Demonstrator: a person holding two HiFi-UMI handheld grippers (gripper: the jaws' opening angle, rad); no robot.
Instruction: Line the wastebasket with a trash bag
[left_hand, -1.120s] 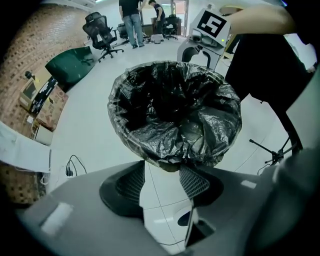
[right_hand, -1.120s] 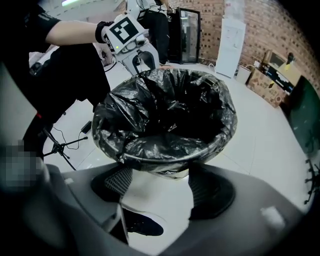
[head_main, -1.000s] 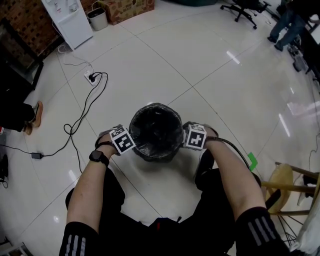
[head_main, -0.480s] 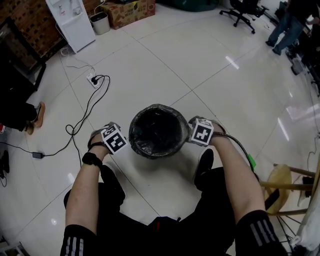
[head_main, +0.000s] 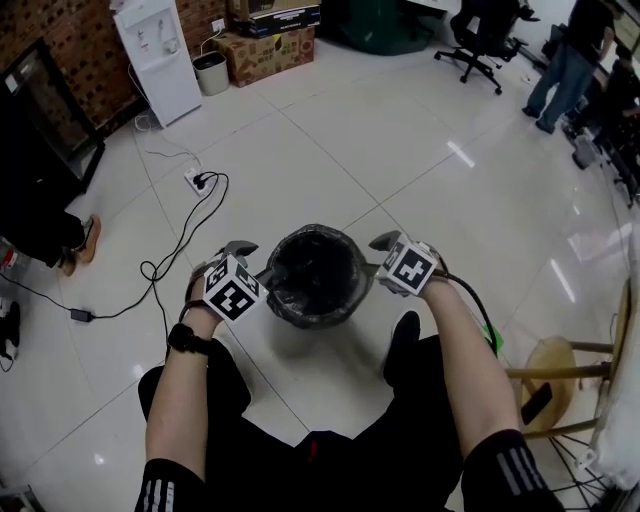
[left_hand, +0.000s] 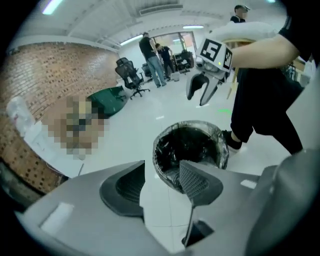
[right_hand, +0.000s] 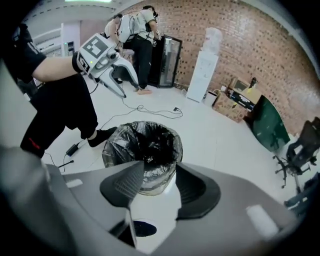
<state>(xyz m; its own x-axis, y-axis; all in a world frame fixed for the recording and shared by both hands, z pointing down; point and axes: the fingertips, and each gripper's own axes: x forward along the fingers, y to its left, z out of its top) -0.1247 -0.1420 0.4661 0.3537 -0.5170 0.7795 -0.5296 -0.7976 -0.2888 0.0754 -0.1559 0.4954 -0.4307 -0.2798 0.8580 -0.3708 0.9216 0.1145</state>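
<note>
The wastebasket stands on the white tile floor in front of me, and a black trash bag lines it, folded over the rim. In the left gripper view the lined wastebasket lies beyond my left gripper, which is open and empty. My left gripper hangs above the basket's left side, clear of it. My right gripper hangs above its right side. Its jaws are closing with nothing between them, and the bag sits below them.
A black cable and power strip lie on the floor at left. A water dispenser, small bin and cardboard box stand at the back. A wooden stool is at right. People and an office chair are far back.
Both grippers have risen from beside the basket's rim to above its sides. The bag stays folded over the rim.
</note>
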